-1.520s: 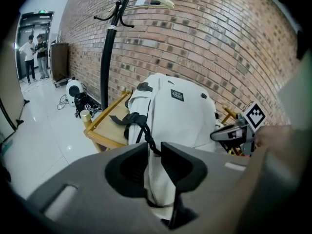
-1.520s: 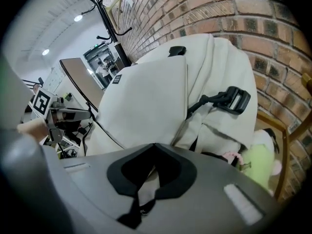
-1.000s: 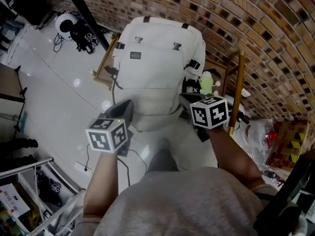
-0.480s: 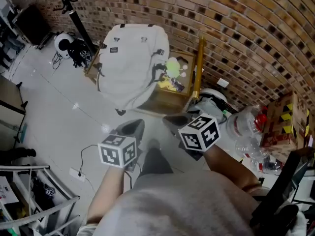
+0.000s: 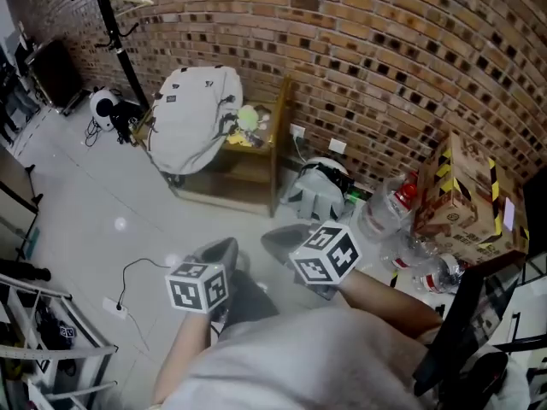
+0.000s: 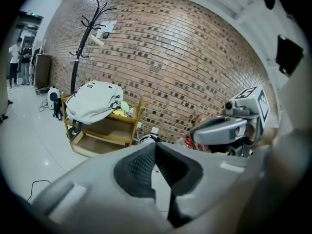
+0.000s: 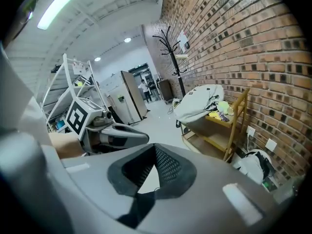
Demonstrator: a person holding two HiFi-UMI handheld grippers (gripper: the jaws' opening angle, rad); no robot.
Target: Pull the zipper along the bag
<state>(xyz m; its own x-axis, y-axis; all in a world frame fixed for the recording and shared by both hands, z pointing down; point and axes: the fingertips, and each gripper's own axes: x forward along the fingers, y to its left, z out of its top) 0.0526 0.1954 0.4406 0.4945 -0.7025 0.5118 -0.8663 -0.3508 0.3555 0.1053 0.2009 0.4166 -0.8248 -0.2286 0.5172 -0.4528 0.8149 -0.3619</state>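
Observation:
The white backpack [image 5: 192, 114] lies on a low wooden shelf [image 5: 256, 173] against the brick wall, well away from both grippers. It also shows in the left gripper view [image 6: 92, 101] and the right gripper view [image 7: 197, 104]. My left gripper [image 5: 220, 253] hangs close to my body over the floor, its jaws shut with nothing between them [image 6: 155, 152]. Beside it, my right gripper [image 5: 285, 239] is held at about the same height, also shut and empty [image 7: 155, 152]. No zipper is visible at this distance.
A black coat stand [image 5: 111, 24] rises left of the shelf. A white and grey bag [image 5: 316, 190] lies on the floor by the wall. Plastic bottles [image 5: 385, 220] and a cardboard box [image 5: 461, 199] sit at right. A cable [image 5: 137, 272] crosses the floor; a metal rack [image 5: 43, 340] stands at left.
The view has drawn back from the backpack, which filled the middle and now sits small at the far left. Both grippers have come away from it and hang low near the body.

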